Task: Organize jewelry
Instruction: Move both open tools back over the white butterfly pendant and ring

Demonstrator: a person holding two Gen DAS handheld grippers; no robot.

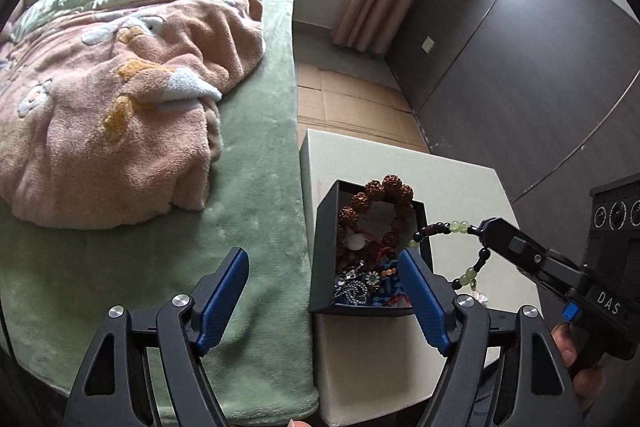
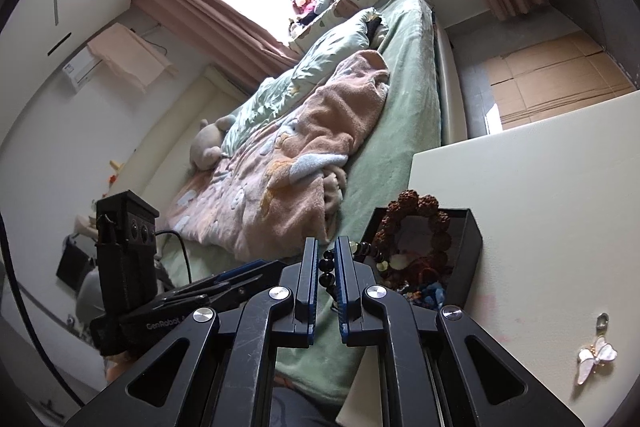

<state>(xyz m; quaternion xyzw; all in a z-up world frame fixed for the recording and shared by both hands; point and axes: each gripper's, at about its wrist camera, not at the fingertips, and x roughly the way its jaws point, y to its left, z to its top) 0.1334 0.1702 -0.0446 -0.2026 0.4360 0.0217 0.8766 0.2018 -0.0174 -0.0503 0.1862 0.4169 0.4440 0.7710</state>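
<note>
Part of the bead bracelet (image 2: 362, 250) is hidden between the right tongs (image 2: 323, 267); small pieces heaped in the black box (image 1: 370, 283) cannot be told apart.

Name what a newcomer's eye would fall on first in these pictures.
The black box crammed with jewelry on the white table beside the bed. The right gripper pinches a green and dark bead bracelet at the box's edge; the left gripper hangs open. A butterfly pendant lies alone on the table.

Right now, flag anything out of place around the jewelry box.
A white butterfly charm lies alone on the white table, apart from the black box. A brown bead bracelet pokes over the box rim. The right hand-held gripper holds a dark-and-green bead bracelet outside the box.
</note>
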